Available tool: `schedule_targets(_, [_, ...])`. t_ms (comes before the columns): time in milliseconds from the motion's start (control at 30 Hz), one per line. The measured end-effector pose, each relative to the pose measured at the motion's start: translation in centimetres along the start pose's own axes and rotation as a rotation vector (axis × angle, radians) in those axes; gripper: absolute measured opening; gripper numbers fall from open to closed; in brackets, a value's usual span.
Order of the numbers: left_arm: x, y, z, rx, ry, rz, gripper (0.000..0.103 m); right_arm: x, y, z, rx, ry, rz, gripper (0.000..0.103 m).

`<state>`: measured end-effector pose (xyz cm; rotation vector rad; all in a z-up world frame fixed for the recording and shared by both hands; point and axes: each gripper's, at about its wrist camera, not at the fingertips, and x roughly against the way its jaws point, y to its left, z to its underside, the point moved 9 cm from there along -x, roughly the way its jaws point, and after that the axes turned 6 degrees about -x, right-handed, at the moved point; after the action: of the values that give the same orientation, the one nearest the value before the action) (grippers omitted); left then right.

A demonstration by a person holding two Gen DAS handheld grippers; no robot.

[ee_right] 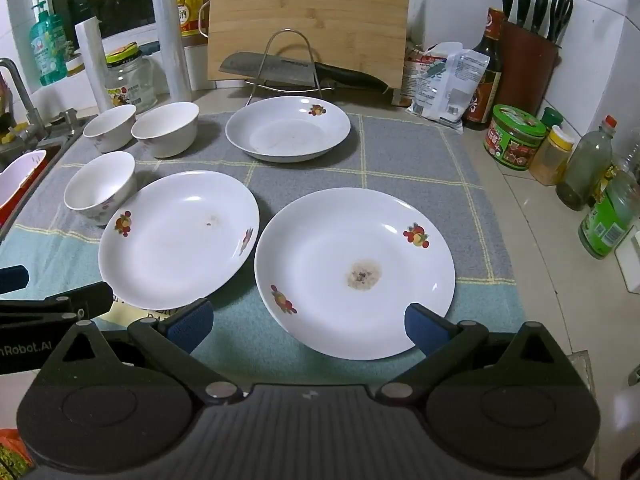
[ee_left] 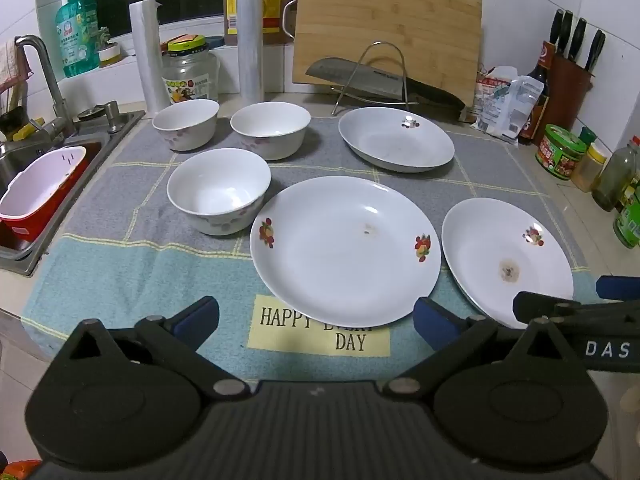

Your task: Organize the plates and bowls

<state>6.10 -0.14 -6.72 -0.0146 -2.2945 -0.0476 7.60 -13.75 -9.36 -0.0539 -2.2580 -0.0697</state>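
Observation:
Three white plates with fruit decals lie on a checked cloth: a middle plate (ee_left: 344,248) (ee_right: 176,236), a right plate with a brown stain (ee_left: 508,260) (ee_right: 356,272), and a far plate (ee_left: 396,138) (ee_right: 288,128). Three white bowls stand to the left: a near bowl (ee_left: 219,190) (ee_right: 100,186) and two behind it (ee_left: 186,123) (ee_left: 271,128) (ee_right: 110,126) (ee_right: 166,128). My left gripper (ee_left: 316,320) hovers open just before the middle plate's near rim. My right gripper (ee_right: 308,324) stands open over the stained plate's near rim. Nothing is held.
A sink (ee_left: 24,216) with a red-and-white basin lies at the left. Behind the cloth stand a cleaver (ee_left: 380,80) on a wire rack, a cutting board (ee_left: 384,20), a jar and rolls. Bottles, jars and a knife block (ee_right: 524,56) line the right side.

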Motion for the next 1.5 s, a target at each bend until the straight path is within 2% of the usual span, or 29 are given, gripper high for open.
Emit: schedule_targets(1500, [0.61,0.02,-0.51,0.001,-0.011,-0.005,0.102,0.32,-0.23,-0.56,0.002,-0.016,0.002,0.103])
